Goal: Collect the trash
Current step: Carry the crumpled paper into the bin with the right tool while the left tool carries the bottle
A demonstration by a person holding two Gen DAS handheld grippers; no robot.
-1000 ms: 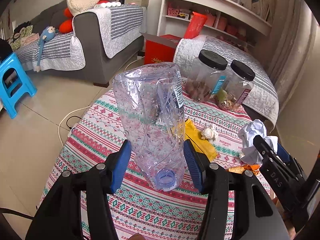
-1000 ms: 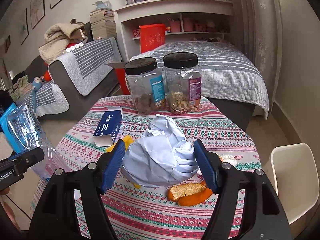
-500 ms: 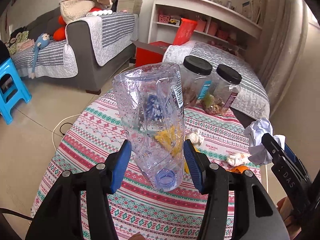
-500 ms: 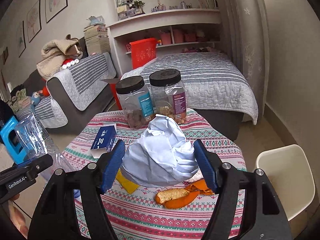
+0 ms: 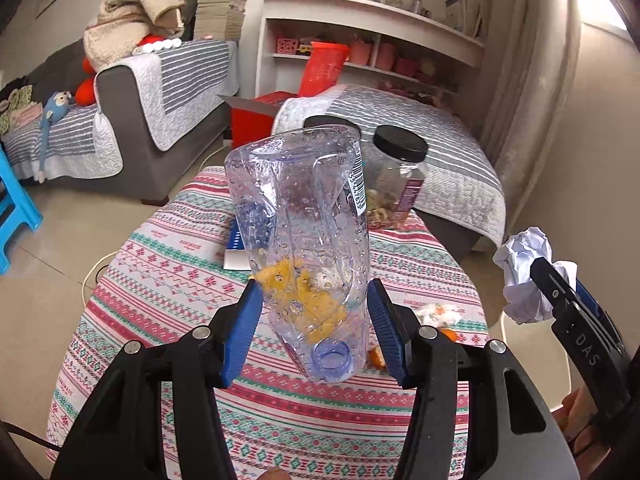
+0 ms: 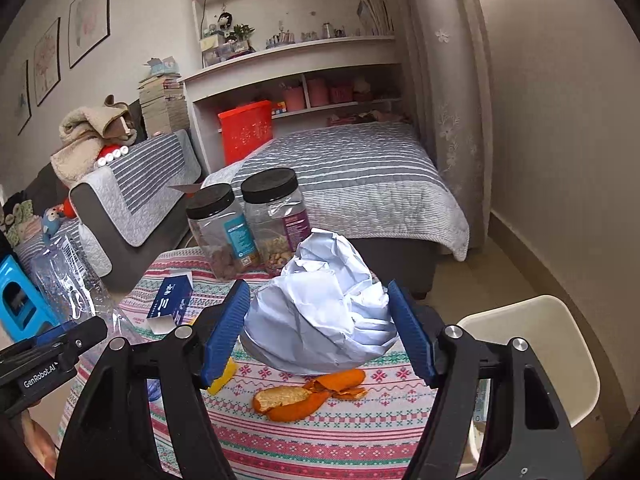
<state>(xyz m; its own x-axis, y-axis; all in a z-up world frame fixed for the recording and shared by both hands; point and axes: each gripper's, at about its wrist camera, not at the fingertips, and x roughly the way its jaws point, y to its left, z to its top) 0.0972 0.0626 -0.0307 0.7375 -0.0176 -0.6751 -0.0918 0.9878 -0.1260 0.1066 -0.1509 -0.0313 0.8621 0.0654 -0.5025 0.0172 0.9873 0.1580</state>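
crushed clear plastic bottle [image 5: 304,240]: neck toward camera, lifted above table
crumpled white paper ball [image 6: 320,312]: lifted above table

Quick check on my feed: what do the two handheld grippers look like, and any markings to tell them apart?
Both are black plastic frames with silver screws and ribbed blue finger pads. From the left wrist view, the right gripper carries white "DAS" lettering. From the right wrist view, the left gripper reads "GenRobot.AI". A thin dark cable trails at the left camera's lower left. No sleeves are visible.
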